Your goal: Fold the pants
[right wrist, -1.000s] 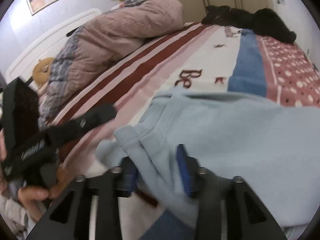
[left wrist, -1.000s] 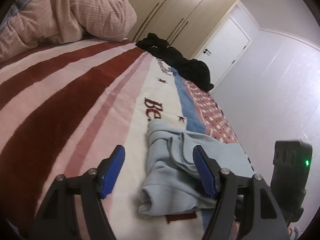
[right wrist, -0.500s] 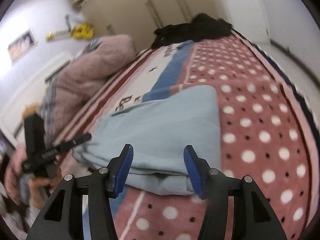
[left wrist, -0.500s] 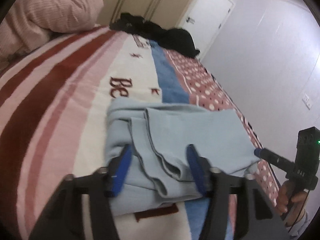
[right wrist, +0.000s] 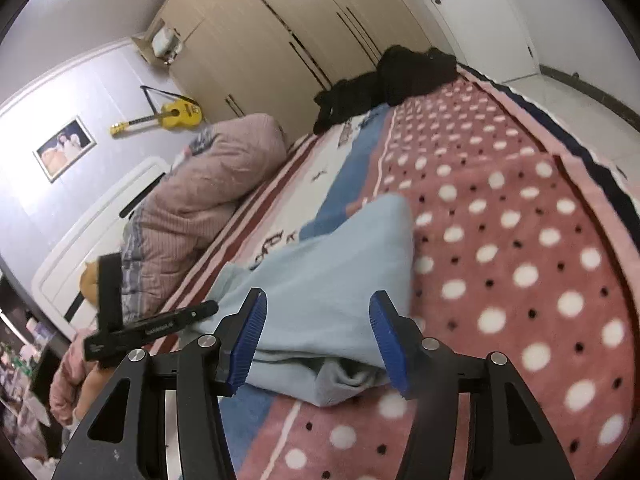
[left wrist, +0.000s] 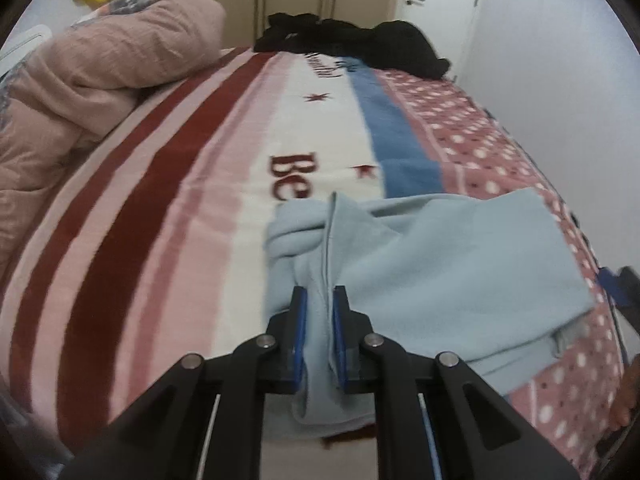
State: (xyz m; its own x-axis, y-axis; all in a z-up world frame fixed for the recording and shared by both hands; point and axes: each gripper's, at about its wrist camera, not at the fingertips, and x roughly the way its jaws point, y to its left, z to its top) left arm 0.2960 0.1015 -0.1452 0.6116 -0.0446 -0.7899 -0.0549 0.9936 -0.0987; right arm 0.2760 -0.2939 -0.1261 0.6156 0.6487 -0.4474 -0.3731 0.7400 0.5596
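A: Nearest first: what has the left gripper (left wrist: 319, 300) got?

B: Its blue pads are pinching a ridge of the light blue pants (left wrist: 460, 264) at lower centre of the left wrist view; the cloth spreads from there toward the right of the frame, long axis running left to right across the bed (left wrist: 160, 216)

A: And the right gripper (right wrist: 318, 312)?

B: Spread wide, gripping nothing. It straddles the near folded end of the pants at lower centre of its own view, cloth between the pads; I can't tell if they touch. So it is nearer the free end, and I'd judge it must pinch there next

A: Counts?

B: One pair of pants, two grippers. Farther off, one pink quilt (left wrist: 96, 68) at upper left, one heap of black clothes (left wrist: 356, 46) at top centre, one yellow guitar (right wrist: 168, 116)
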